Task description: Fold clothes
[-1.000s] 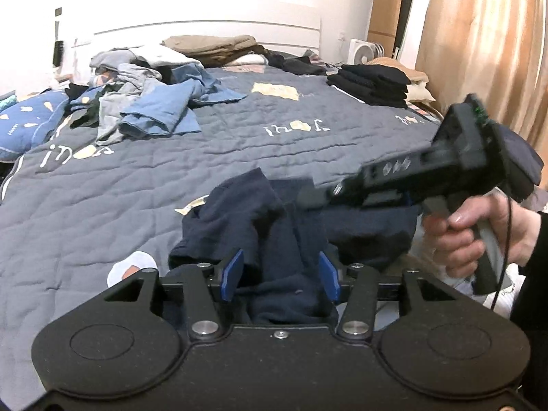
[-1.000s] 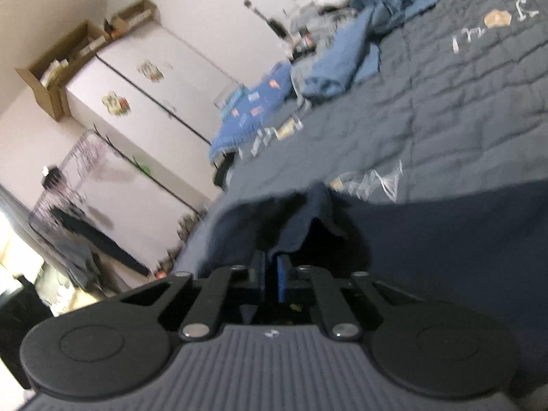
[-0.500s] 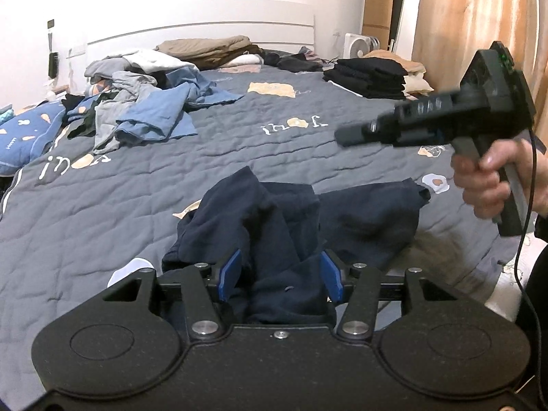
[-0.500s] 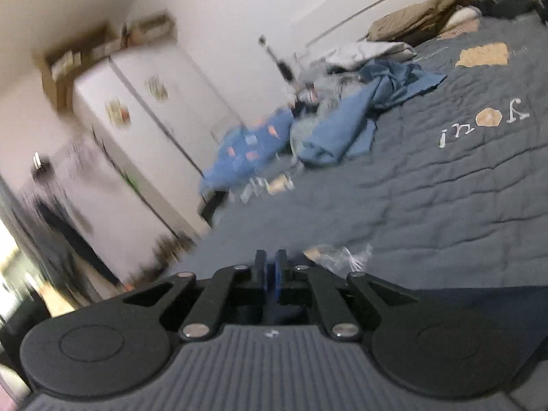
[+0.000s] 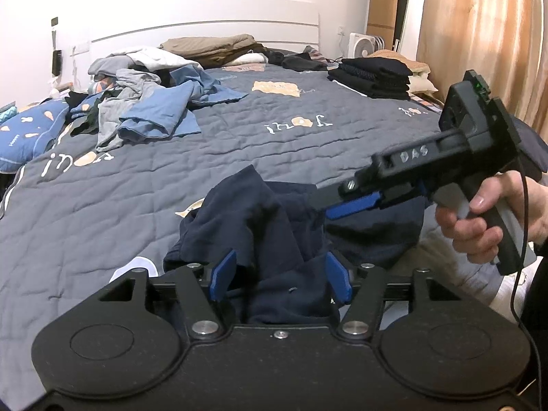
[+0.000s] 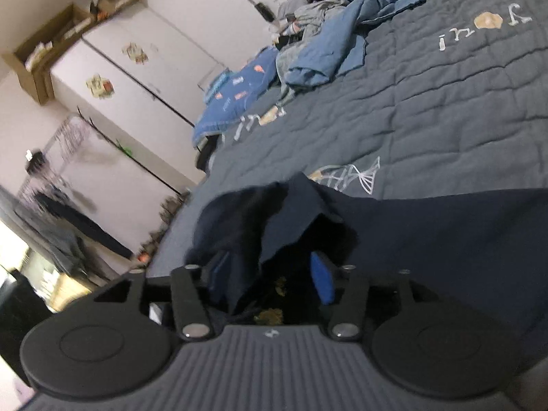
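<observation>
Left wrist view: the black housing of the left gripper (image 5: 279, 274) fills the bottom and hides the near edge of the crumpled dark navy cloth garment (image 5: 260, 219), which lies heaped on the grey quilted bedspread (image 5: 308, 144) close to the camera. Its blue pads stand apart and are opening, with a soft bunch of the navy cloth between them; the cloth reaches both pads, but how firmly they press cannot be told. At the right, a hand (image 5: 486, 219), cut off at the wrist by the frame edge, grips the handle of the black right gripper (image 5: 346, 205), whose blue fingers reach over the garment. Farther back lie a loose pile of blue and grey clothes (image 5: 154, 109), a neat stack of black folded clothes (image 5: 373, 75) and a white curved headboard (image 5: 205, 24).

Right wrist view: the picture is tilted and the room at the left is blurred. The right gripper (image 6: 270, 274) has its jaws spread and opening. A peaked fold of the navy garment (image 6: 274, 219) drapes between them, covering the left pad; the right pad stands clear of it. What lies in the dark hollow beneath is hard to make out.
</observation>
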Demonstrator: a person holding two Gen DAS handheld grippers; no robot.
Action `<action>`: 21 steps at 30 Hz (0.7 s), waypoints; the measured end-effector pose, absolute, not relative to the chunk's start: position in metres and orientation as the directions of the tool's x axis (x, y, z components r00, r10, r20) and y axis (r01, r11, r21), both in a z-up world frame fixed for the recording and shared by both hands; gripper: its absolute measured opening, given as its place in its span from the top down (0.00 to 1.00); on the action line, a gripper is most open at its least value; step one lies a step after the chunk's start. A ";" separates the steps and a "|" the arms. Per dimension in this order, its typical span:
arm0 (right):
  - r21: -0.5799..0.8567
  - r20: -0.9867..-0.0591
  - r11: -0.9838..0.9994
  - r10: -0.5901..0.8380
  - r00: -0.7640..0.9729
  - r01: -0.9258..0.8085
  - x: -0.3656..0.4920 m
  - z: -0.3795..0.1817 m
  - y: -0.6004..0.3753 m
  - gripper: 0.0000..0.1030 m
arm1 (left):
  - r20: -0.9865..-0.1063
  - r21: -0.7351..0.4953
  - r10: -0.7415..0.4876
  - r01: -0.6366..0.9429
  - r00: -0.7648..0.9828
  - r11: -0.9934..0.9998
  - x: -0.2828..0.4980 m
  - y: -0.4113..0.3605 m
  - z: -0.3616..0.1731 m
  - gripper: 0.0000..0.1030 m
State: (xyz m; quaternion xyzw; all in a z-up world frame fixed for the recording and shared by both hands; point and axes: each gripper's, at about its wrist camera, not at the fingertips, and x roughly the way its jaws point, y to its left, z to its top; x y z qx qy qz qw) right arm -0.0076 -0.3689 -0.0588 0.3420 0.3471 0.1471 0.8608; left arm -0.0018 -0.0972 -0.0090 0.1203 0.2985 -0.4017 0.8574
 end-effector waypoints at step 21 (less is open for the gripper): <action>0.801 -0.354 0.596 0.535 0.767 -0.046 -0.007 -0.060 -0.365 0.98 | -0.596 -0.062 -0.629 0.752 0.499 0.656 0.000 -0.092 -0.006 0.40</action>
